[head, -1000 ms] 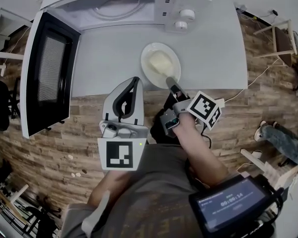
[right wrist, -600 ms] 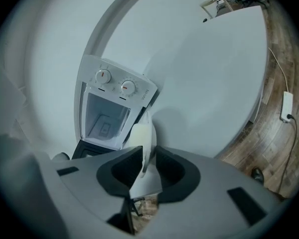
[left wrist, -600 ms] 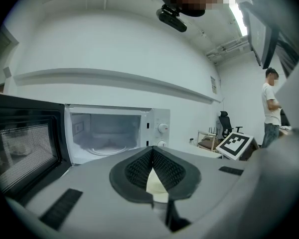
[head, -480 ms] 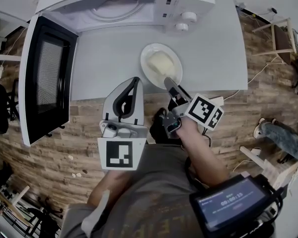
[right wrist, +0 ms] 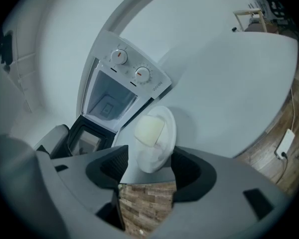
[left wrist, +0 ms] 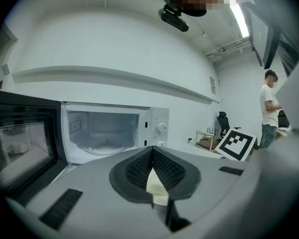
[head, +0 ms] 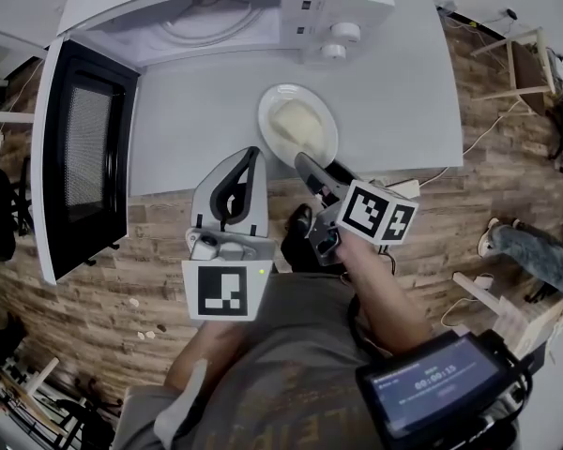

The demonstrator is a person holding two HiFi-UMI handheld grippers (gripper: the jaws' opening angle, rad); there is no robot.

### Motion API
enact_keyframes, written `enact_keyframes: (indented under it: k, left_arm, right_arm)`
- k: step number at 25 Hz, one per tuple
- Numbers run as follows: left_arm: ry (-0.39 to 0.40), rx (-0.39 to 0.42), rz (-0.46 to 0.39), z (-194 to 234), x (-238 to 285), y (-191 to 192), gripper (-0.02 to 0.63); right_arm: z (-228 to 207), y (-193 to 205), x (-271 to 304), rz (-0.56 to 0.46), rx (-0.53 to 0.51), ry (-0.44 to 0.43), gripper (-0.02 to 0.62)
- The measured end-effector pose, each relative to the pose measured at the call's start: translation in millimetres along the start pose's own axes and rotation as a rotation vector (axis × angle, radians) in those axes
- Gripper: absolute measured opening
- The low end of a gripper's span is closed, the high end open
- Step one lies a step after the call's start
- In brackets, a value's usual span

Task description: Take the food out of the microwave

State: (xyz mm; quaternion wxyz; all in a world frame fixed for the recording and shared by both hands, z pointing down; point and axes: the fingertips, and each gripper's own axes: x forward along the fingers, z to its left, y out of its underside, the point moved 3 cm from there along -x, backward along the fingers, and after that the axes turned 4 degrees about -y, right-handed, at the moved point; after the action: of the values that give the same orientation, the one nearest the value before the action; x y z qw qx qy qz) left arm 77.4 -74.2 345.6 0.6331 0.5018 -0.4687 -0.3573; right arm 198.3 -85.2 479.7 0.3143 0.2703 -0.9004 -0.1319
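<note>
A white plate (head: 314, 148) with a pale yellow block of food (head: 296, 118) rests on the grey table (head: 403, 92) in front of the white microwave (head: 338, 7). The microwave's door (head: 84, 148) hangs open to the left, and its cavity (head: 206, 22) holds only the glass turntable. My right gripper (head: 310, 167) is at the plate's near rim. Its jaws have just been opening and are now open, with the plate's (right wrist: 157, 133) rim between the pads, which do not touch it. My left gripper (head: 253, 153) is shut on nothing, just off the table's front edge, left of the plate.
Wooden floor lies beyond the table's front edge. A white power strip (head: 399, 187) and its cable hang near the table's right corner. A wooden stool (head: 530, 73) stands at the far right. A person (left wrist: 269, 108) stands in the background. The open door fills the left side.
The right gripper has rolled in place and its jaws have spread from the plate's rim. The plate stays on the table. The left gripper has hardly moved.
</note>
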Motion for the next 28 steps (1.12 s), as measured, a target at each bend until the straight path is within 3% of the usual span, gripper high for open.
enact_keyframes:
  k: [8,20,25,28]
  left_arm:
    - [0.011,0.005,-0.008,-8.1,1.4,-3.9,0.008]
    - [0.020,0.023,-0.038,-22.6,1.1,-11.7,0.008]
    - [0.002,0.040,-0.046,-25.7,-4.3,-18.0,0.008]
    - [-0.021,0.033,-0.079,-24.6,-9.4,-33.2,0.008]
  right_arm:
    - [-4.5,3.3,-5.1,0.092,-0.102,0.047,0.304]
    - [-10.2,6.4,-15.8,0.100,-0.117,0.046,0.307]
    - [15.8,-10.3,-31.4,0.032,-0.116,-0.033,0.306]
    - [55.3,-30.6,-46.8,-0.055,-0.213,-0.117,0.300]
